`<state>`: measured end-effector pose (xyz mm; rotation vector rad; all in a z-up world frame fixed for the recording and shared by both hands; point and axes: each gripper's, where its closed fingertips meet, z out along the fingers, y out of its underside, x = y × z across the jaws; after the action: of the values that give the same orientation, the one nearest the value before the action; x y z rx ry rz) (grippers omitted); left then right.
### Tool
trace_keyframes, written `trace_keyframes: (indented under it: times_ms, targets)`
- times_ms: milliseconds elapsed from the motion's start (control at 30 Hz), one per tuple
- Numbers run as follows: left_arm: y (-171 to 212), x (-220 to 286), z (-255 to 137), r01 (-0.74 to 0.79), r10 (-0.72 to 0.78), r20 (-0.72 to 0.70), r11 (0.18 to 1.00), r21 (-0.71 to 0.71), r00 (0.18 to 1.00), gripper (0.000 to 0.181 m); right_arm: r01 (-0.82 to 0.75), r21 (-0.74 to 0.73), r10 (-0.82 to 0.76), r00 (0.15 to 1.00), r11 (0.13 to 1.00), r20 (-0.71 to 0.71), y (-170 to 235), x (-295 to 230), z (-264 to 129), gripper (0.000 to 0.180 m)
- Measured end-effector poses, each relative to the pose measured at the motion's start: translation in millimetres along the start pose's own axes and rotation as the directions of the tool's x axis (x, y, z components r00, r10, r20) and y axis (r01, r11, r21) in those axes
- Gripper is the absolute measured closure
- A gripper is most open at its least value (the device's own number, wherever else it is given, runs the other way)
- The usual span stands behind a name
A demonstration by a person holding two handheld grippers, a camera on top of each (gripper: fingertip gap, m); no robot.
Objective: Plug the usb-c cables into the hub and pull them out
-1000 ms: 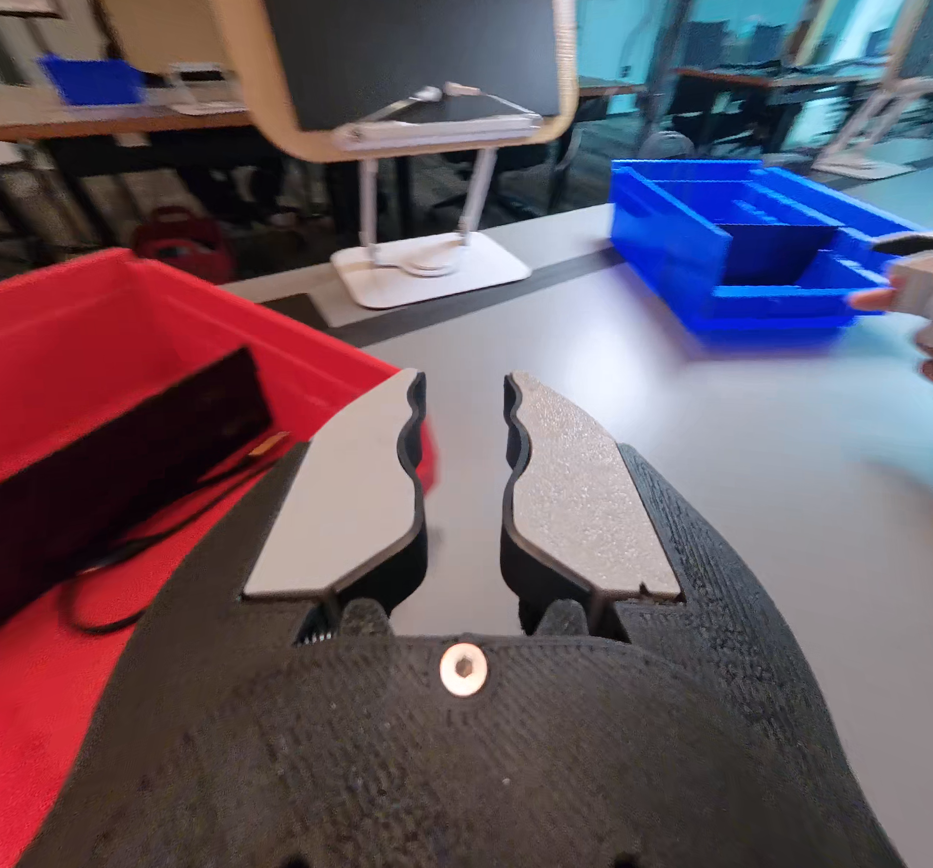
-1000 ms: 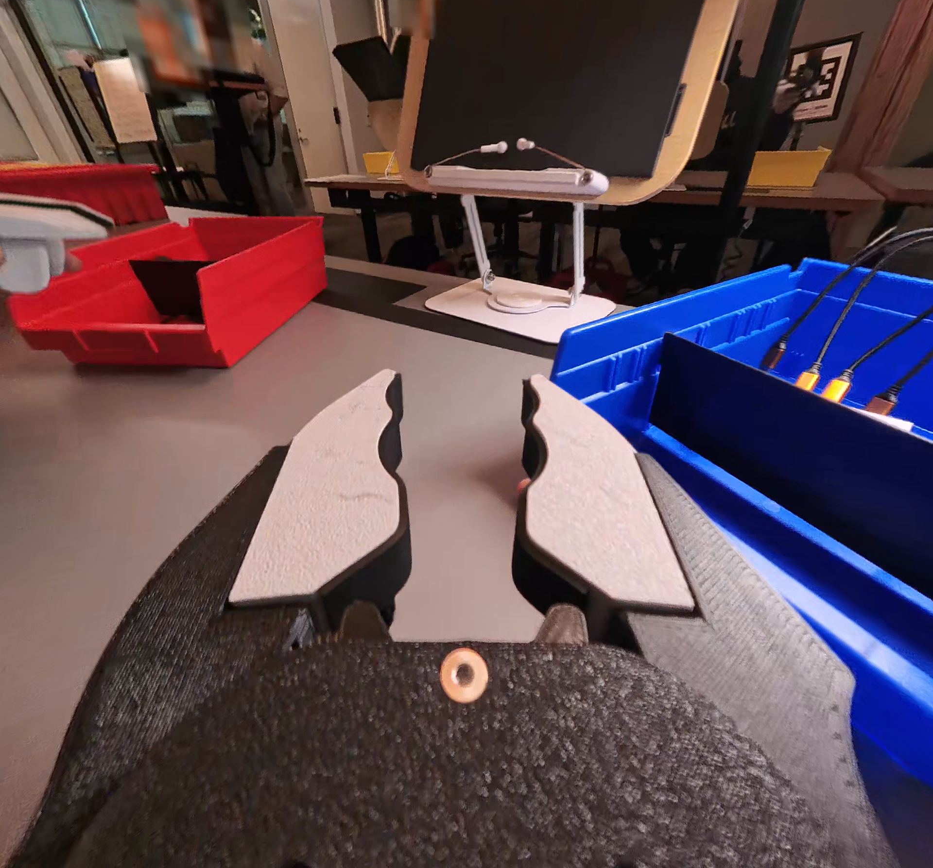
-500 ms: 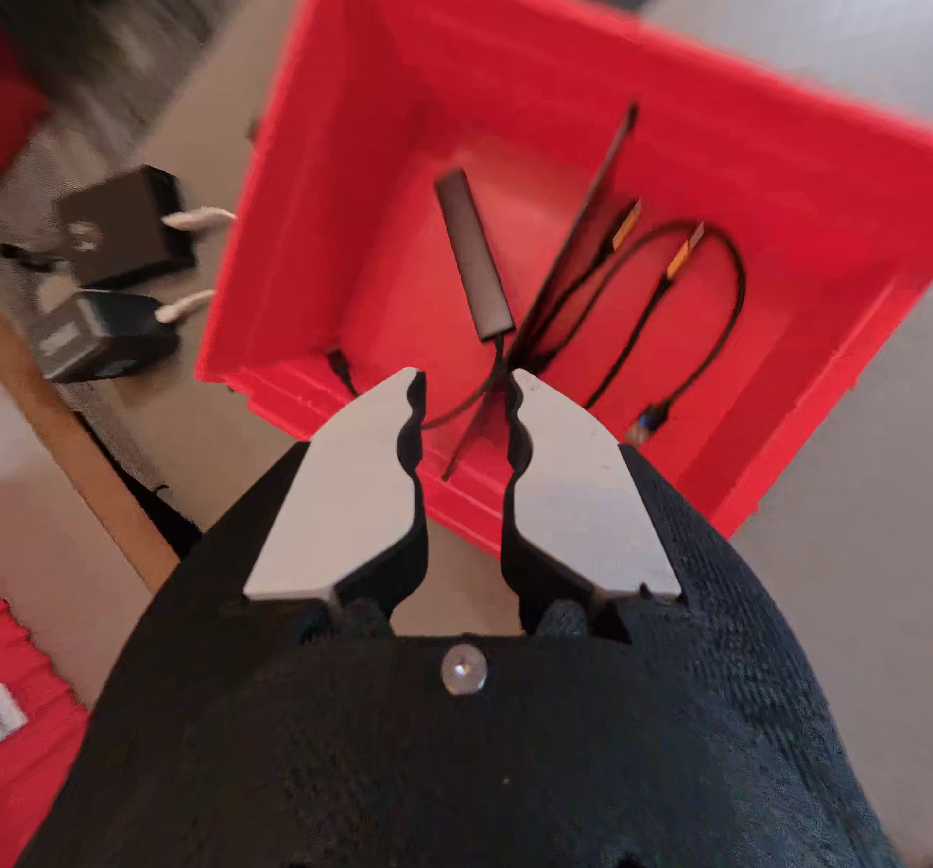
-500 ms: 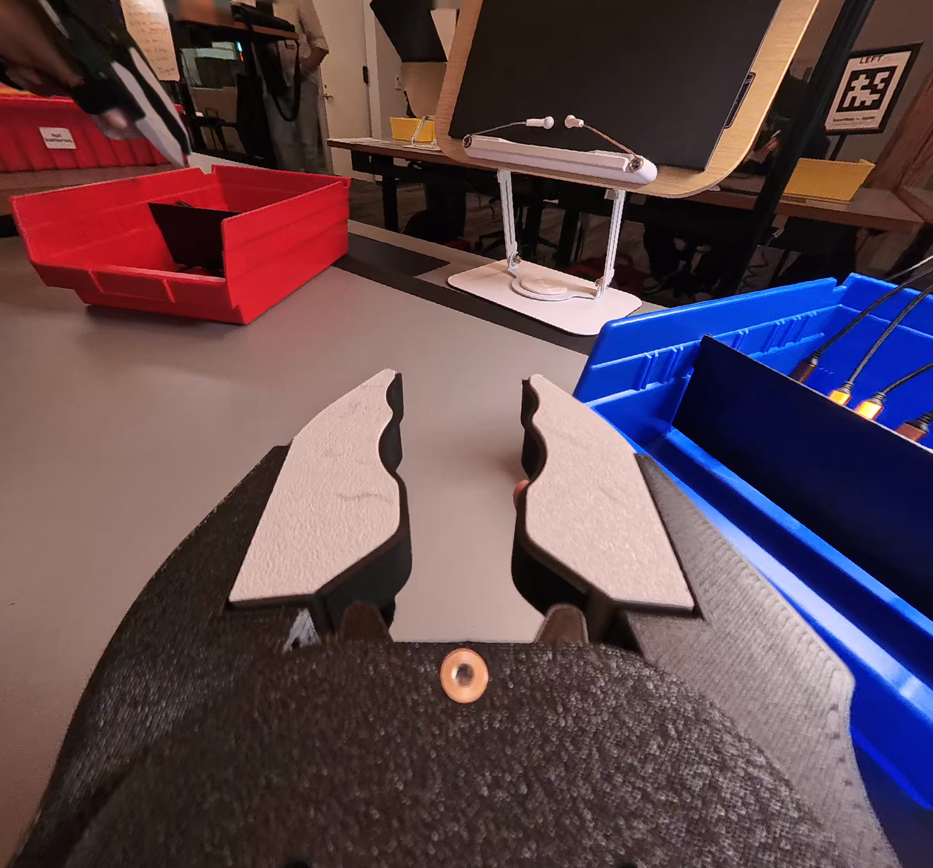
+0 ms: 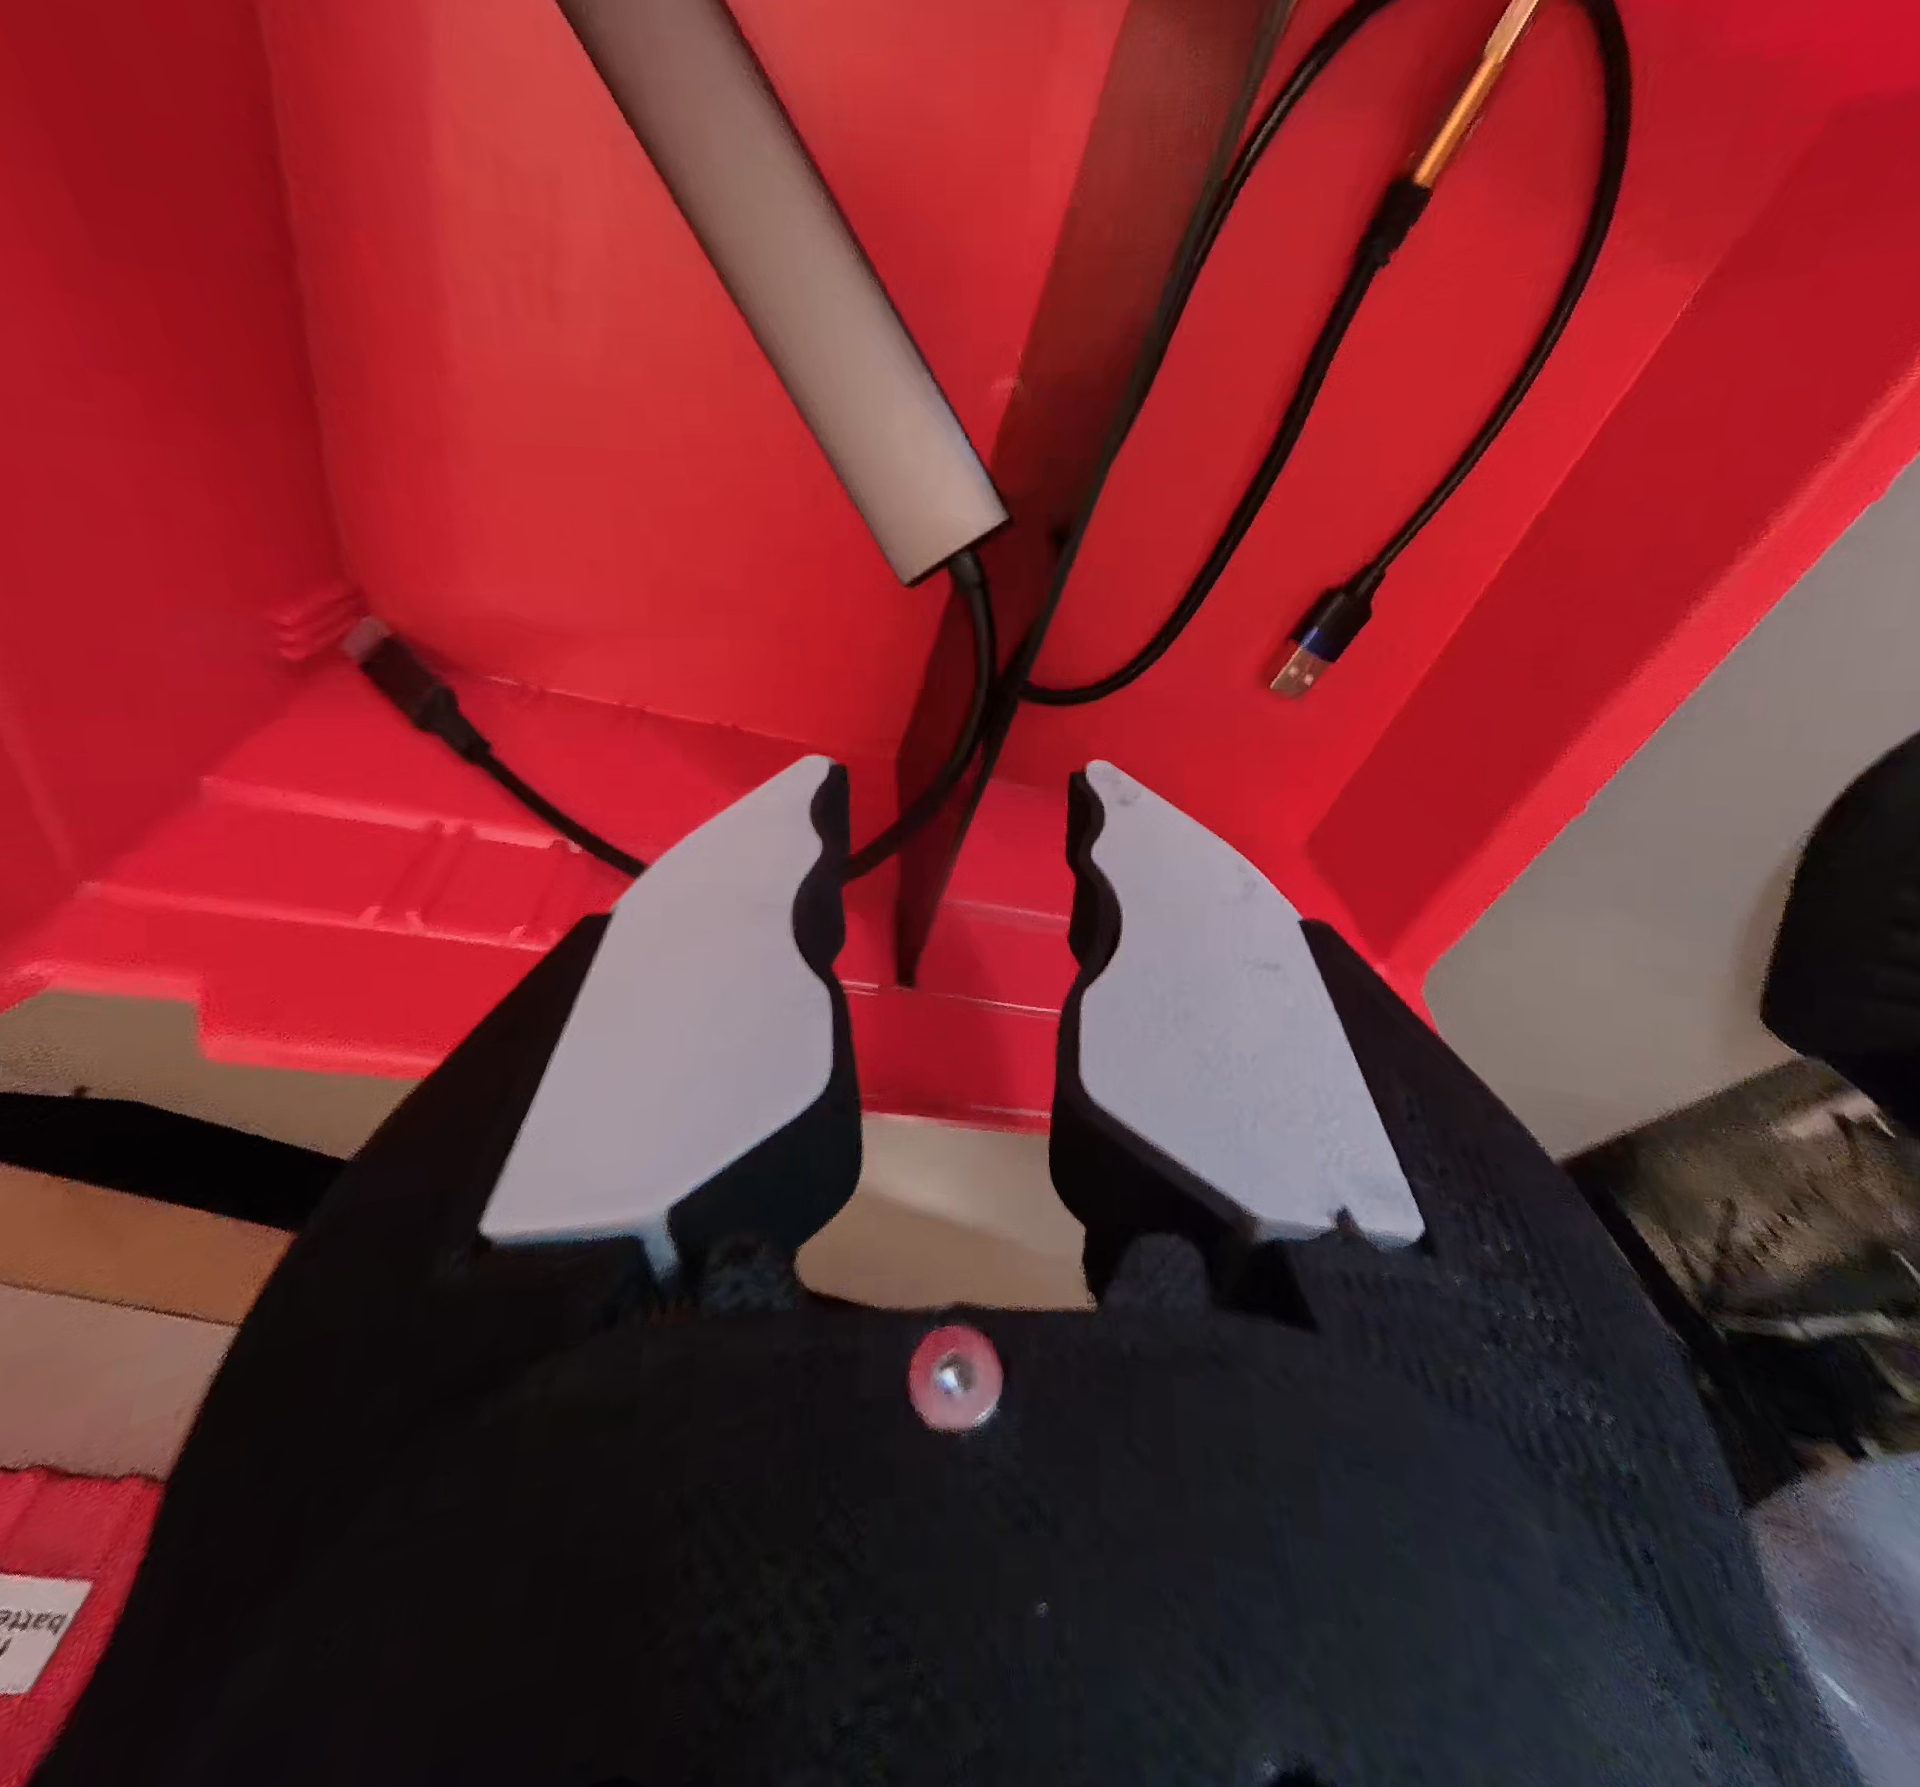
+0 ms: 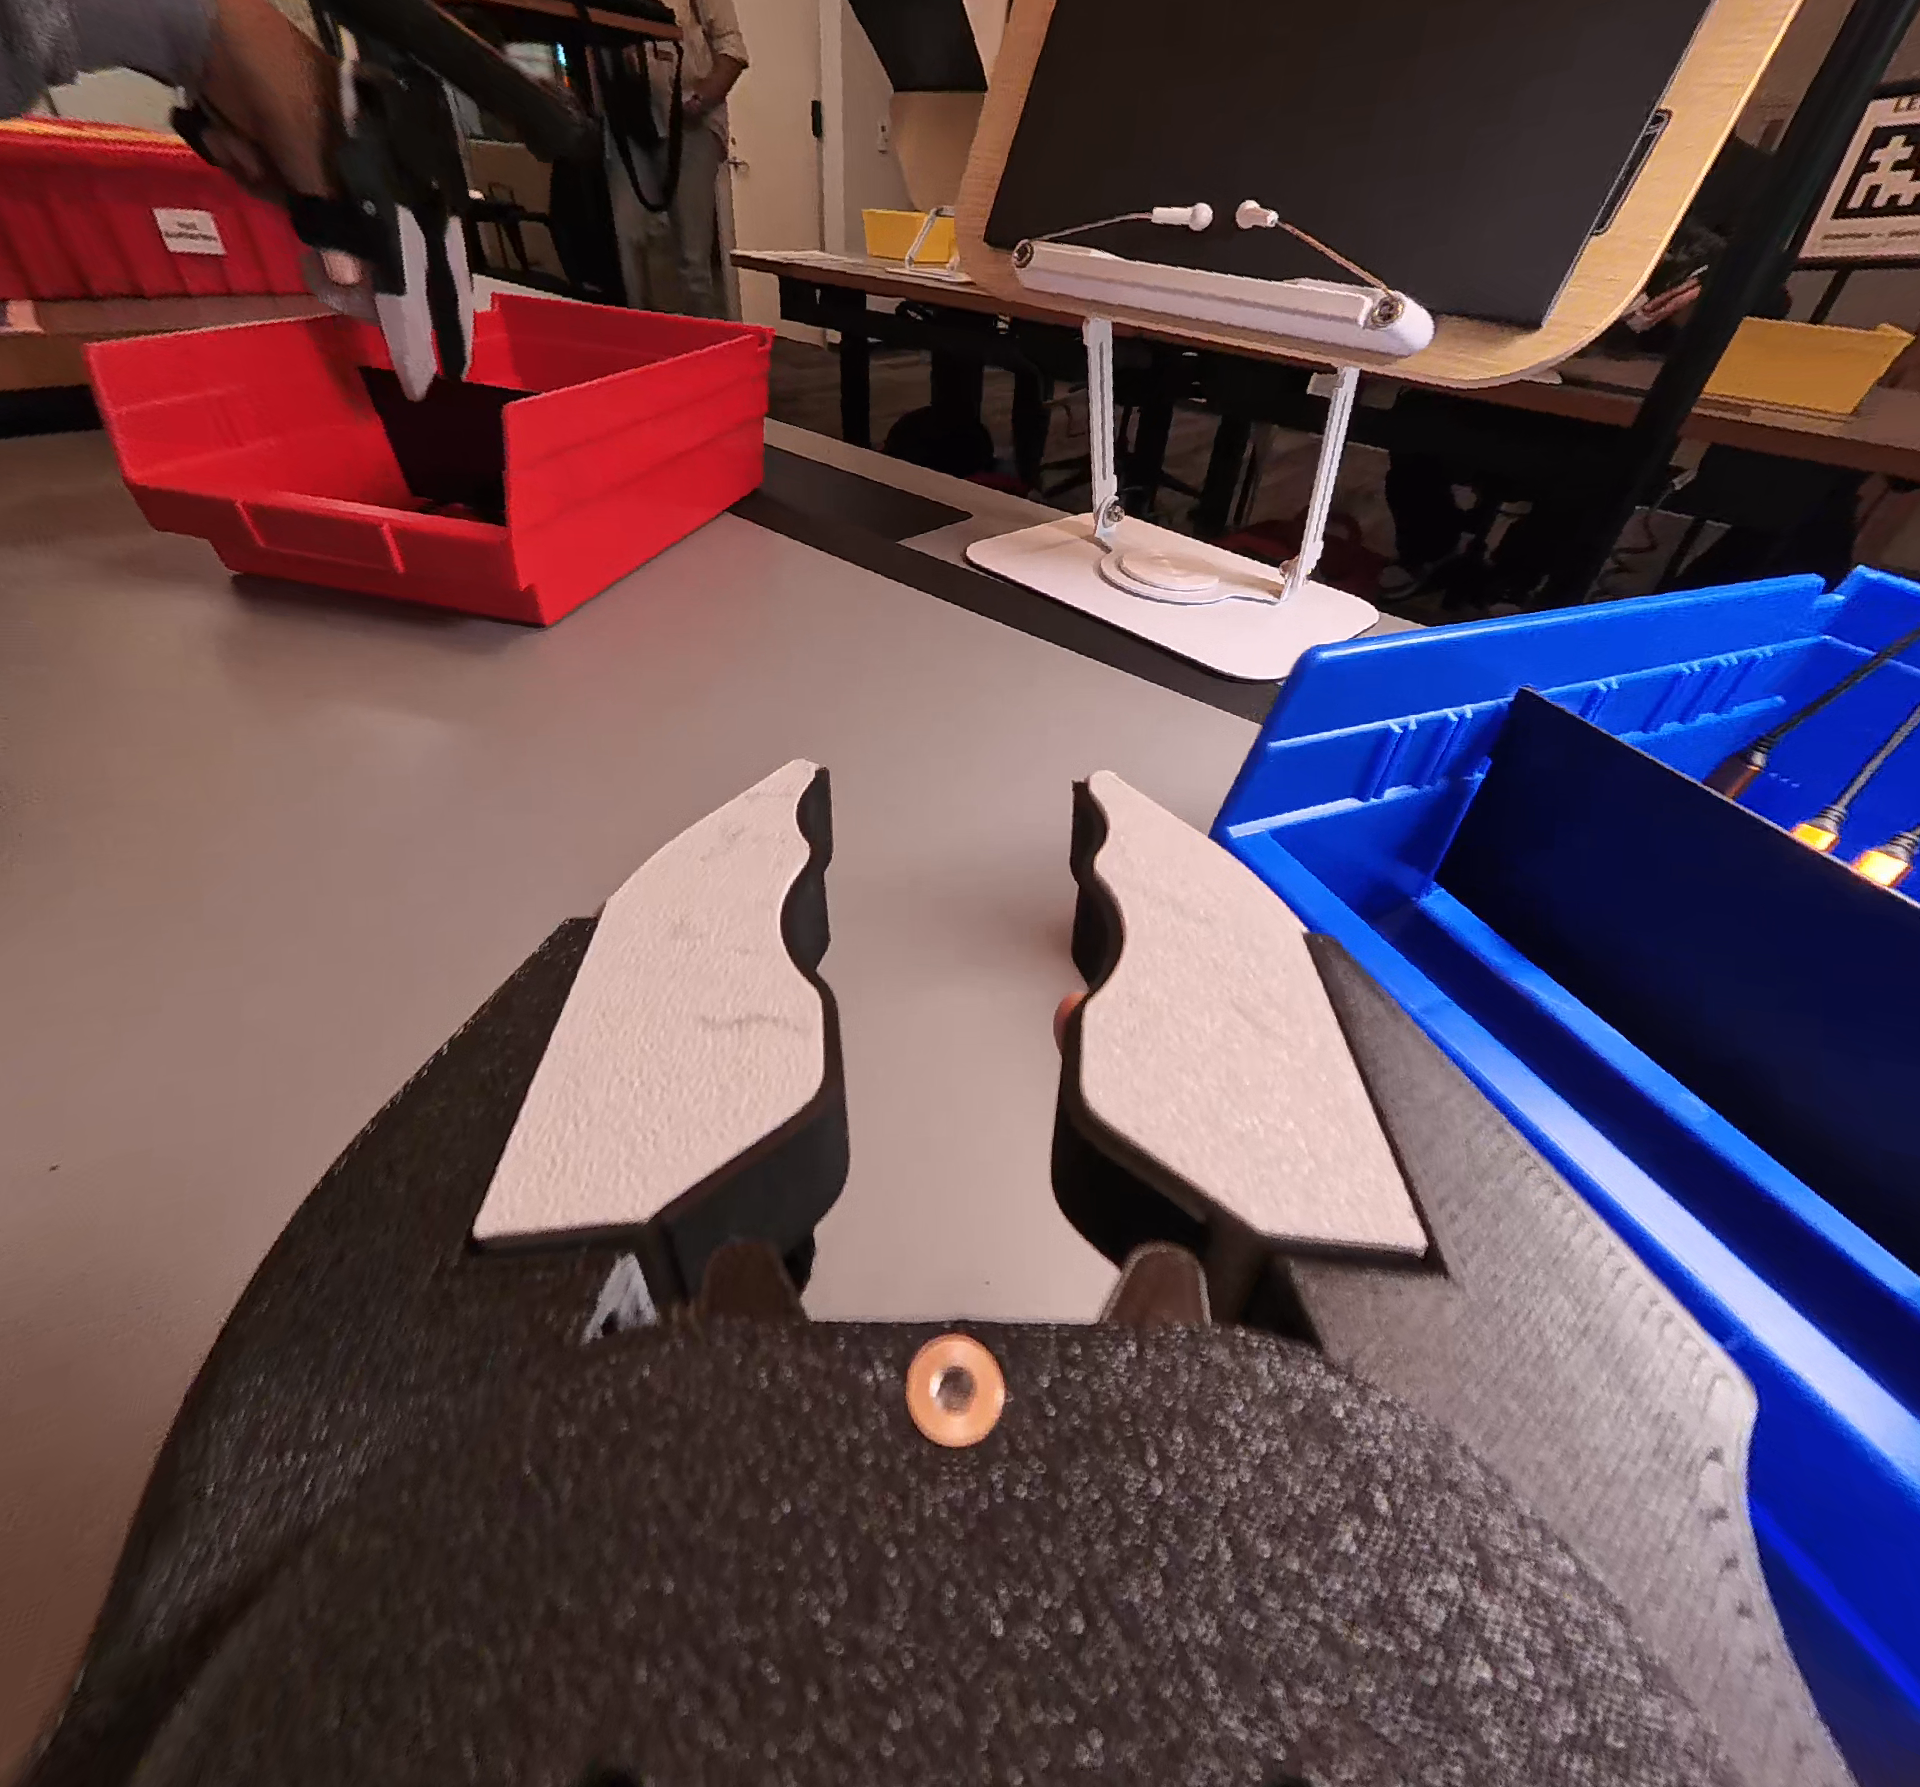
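Stretching grey and smooth across the right wrist view: a table. Sitting on it at far left, a red bin; at right, a blue bin, well apart from the red one. Standing between them toward the back edge, the flat white base of a stand, lying partly over a dark strip running across the tabletop.

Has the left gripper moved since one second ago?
Yes. The left gripper was level beside the red bin; now it points down into it, over the hub, jaws open.
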<state>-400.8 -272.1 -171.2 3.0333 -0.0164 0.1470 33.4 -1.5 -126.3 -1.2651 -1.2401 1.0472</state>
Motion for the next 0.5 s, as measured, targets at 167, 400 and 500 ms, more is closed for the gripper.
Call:
trace_keyframes:
  times_ms: [167,400,500]
  targets:
    - [7.9,-2.1,6.7,-0.004,0.002,-0.035,0.997,-0.073,0.999,0.151,-0.008,0.002,0.008,1.0,1.0,0.014,0.6,0.2,0.6,0.136]
    - [4.1,-2.0,-10.9,-0.016,0.015,-0.05,1.0,-0.025,0.999,0.169,-0.028,-0.013,0.028,0.999,1.0,0.034,5.0,-1.2,4.2,0.136]
    - [-1.1,1.0,-26.2,-0.019,0.02,-0.052,1.0,0.023,0.998,0.171,-0.021,-0.014,0.022,0.999,1.0,0.034,5.0,-1.7,4.2,0.137]
